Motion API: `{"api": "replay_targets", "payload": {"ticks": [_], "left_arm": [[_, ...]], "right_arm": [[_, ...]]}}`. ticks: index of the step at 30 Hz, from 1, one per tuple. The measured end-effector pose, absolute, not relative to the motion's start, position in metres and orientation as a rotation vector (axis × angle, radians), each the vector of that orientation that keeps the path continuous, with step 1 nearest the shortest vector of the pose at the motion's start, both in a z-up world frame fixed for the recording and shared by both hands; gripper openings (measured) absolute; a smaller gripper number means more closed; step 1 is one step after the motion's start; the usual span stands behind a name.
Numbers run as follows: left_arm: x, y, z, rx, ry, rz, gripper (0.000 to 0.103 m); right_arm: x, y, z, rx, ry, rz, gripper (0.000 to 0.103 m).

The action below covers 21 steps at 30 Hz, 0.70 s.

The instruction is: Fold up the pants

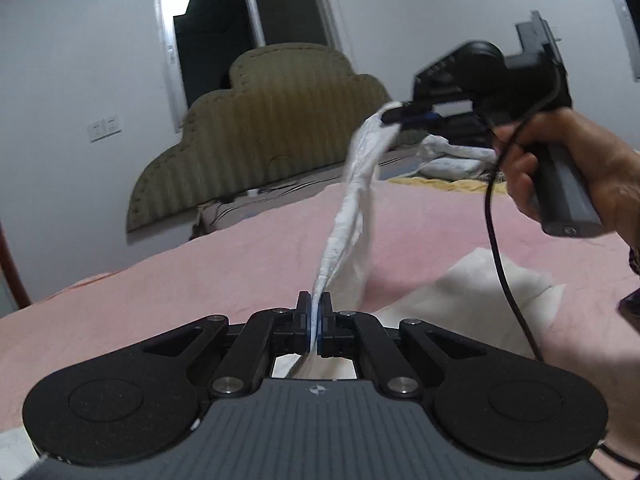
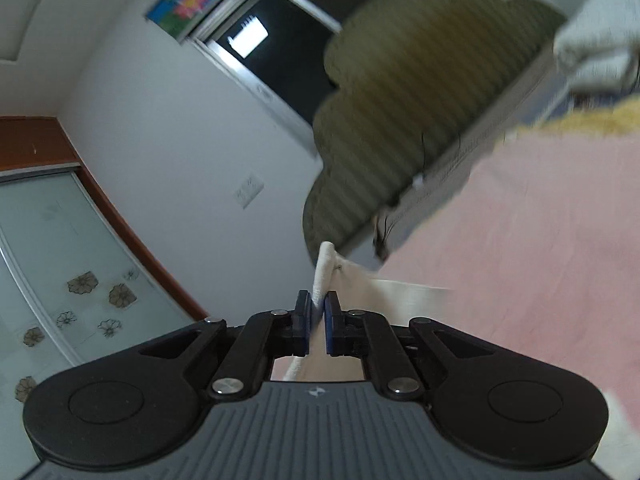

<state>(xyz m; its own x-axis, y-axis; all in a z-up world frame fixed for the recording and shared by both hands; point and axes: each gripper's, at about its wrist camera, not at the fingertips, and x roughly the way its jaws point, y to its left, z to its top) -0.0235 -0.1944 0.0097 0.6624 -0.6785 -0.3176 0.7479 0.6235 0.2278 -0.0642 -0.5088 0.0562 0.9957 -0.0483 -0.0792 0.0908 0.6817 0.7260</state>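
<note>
The white pants (image 1: 352, 216) hang as a taut twisted band above the pink bed (image 1: 200, 280). My left gripper (image 1: 315, 312) is shut on one end of that band, cloth pinched between its blue pads. The other end is clamped by my right gripper (image 1: 394, 114), held up at the right by a hand (image 1: 592, 172). More of the white cloth (image 1: 492, 300) lies on the bed below it. In the tilted right wrist view, my right gripper (image 2: 318, 312) is shut on a white hem of the pants (image 2: 326, 272), which sticks up past the fingertips.
An olive striped headboard (image 1: 276, 128) stands at the far end of the bed, under a dark window (image 1: 240, 28). White bedding (image 1: 452, 160) and a yellow blanket (image 1: 440, 184) are piled at the far right. A black cable (image 1: 496, 248) hangs from the right gripper.
</note>
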Motion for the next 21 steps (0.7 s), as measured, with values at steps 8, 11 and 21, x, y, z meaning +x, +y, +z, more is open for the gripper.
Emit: {"api": "replay_targets", "payload": {"ticks": [8, 11, 21], "left_arm": [[-0.053, -0.208, -0.042, 0.592, 0.305, -1.005, 0.004], [-0.051, -0.2, -0.033, 0.558, 0.273, -1.002, 0.004], [-0.078, -0.204, -0.059, 0.725, 0.26, -1.041, 0.004]], "right_arm": [[-0.161, -0.535, -0.033, 0.99, 0.296, -0.442, 0.007], [-0.176, -0.529, -0.032, 0.989, 0.28, -0.461, 0.007], [-0.201, -0.514, -0.035, 0.852, 0.393, -0.565, 0.007]]}}
